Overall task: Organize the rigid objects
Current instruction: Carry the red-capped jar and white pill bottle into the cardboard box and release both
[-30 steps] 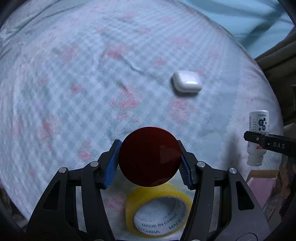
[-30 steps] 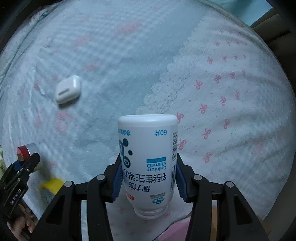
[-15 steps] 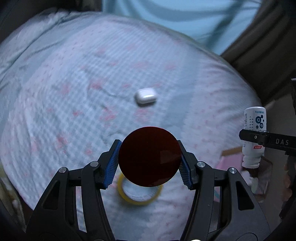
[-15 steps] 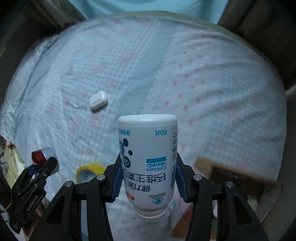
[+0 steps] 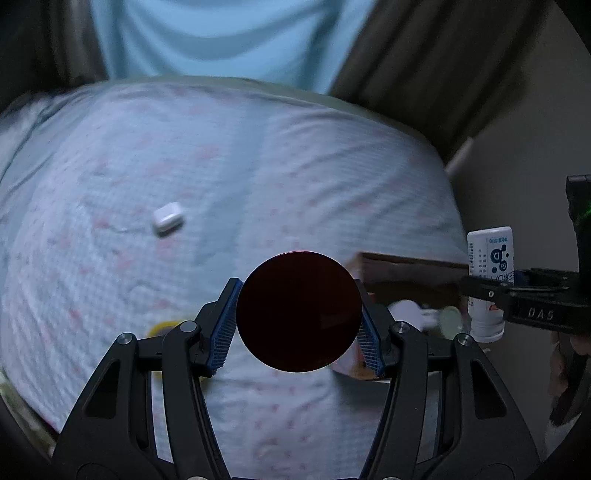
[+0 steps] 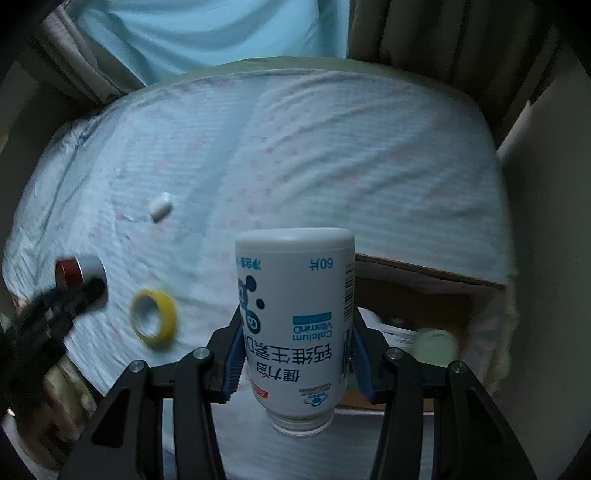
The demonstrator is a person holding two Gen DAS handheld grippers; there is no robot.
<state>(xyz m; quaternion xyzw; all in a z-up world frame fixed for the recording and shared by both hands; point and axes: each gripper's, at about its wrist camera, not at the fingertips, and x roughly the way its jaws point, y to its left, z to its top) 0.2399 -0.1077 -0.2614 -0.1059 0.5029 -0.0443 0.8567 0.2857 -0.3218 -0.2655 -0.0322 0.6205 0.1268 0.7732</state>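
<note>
A wide bed covered in a pale blue-white checked sheet with small pink motifs [image 6: 332,155] fills most of both views. Behind its far edge hangs a light blue curtain [image 6: 221,33], flanked by darker brown-beige drapes [image 5: 424,66]. A plain beige wall [image 6: 546,184] rises at the right. The light is dim and cool.

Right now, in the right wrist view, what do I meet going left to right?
Left gripper holding the red-topped tin → yellow tape roll → white vitamin bottle in the right gripper → cardboard box.
</note>
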